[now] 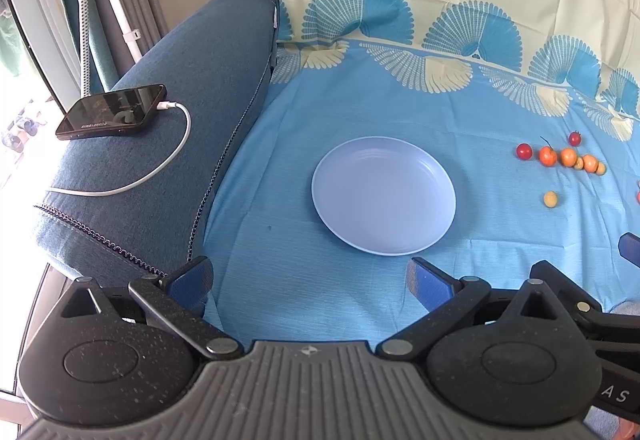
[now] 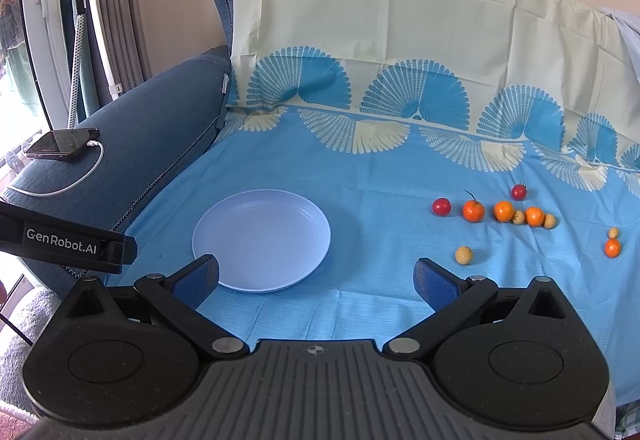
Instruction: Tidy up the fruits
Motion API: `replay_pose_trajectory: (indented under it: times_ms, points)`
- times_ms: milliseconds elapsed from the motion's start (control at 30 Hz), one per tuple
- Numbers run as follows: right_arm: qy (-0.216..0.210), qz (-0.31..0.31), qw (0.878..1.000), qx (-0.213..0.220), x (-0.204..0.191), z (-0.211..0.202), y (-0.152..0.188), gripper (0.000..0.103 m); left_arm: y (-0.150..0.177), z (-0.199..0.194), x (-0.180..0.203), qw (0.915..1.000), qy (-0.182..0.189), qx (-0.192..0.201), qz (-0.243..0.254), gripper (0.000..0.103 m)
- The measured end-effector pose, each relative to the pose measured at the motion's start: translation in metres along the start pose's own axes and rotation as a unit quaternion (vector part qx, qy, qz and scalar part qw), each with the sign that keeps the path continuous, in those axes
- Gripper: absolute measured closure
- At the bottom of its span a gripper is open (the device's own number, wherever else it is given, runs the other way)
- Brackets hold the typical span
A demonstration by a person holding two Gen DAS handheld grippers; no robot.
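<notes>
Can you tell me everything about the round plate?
The plate is round, pale lilac-blue and smooth, and looks like plastic. It has a low raised rim and a flat middle with nothing in it. It lies flat, right way up, on the blue cloth, near the sofa arm. The little fruits sit off to its right, apart from it. The right gripper hovers open at its near edge; whether a finger touches the rim is unclear.
</notes>
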State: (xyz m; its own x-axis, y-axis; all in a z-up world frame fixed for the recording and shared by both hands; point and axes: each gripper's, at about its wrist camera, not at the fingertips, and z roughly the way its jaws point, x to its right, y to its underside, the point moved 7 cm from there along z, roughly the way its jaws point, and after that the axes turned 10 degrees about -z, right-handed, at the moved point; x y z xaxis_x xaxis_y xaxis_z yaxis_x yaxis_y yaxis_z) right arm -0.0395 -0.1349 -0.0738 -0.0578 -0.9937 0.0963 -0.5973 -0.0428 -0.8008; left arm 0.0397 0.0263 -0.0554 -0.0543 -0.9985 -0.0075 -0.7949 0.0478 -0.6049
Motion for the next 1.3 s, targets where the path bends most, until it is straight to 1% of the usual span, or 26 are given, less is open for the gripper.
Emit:
replay_pose_trajectory:
  times_ms: [400, 633, 733, 800, 900, 933, 1000, 1033, 1133, 1233, 1300]
  points:
    - [-0.011, 0.010, 1.000, -0.003, -0.001, 0.003, 0.000, 0.000, 0.000, 0.002, 0.004, 0.9999, -0.008, -0.003, 0.006, 0.000]
    - [-0.012, 0.021, 1.000, -0.002, 0.006, 0.005, 0.005, 0.000, 0.001, 0.003, 0.013, 0.9996, -0.018, -0.003, 0.019, 0.000]
    - [-0.004, 0.032, 0.999, 0.005, 0.014, 0.006, 0.007, 0.000, 0.002, 0.004, 0.021, 0.9994, -0.022, -0.005, 0.027, 0.000]
    - [0.002, 0.054, 0.998, 0.020, 0.025, 0.005, 0.007, 0.000, 0.002, 0.005, 0.031, 0.9992, -0.018, -0.008, 0.035, 0.000]
    - [0.046, 0.066, 0.995, 0.060, 0.054, 0.000, 0.009, 0.000, 0.002, 0.007, 0.051, 0.9987, 0.002, -0.015, 0.048, 0.000]
    - [0.061, 0.074, 0.993, 0.065, 0.066, -0.002, 0.011, 0.000, 0.002, 0.009, 0.061, 0.9984, 0.010, -0.018, 0.054, 0.000]
    - [0.097, 0.090, 0.987, 0.093, 0.096, -0.007, 0.014, 0.000, 0.001, 0.013, 0.085, 0.9968, 0.032, -0.026, 0.068, 0.000]
    - [0.117, 0.094, 0.984, 0.098, 0.110, -0.011, 0.017, 0.000, 0.002, 0.015, 0.097, 0.9959, 0.042, -0.028, 0.075, 0.000]
    - [0.170, 0.113, 0.975, 0.084, 0.156, -0.017, 0.032, 0.000, 0.002, 0.023, 0.142, 0.9923, 0.071, -0.032, 0.096, 0.000]
    - [0.196, 0.143, 0.969, 0.057, 0.201, -0.013, 0.051, 0.000, 0.002, 0.038, 0.190, 0.9884, 0.090, -0.030, 0.118, 0.000]
    - [0.208, 0.176, 0.962, 0.038, 0.233, -0.001, 0.064, 0.000, 0.003, 0.054, 0.222, 0.9856, 0.094, -0.033, 0.136, 0.000]
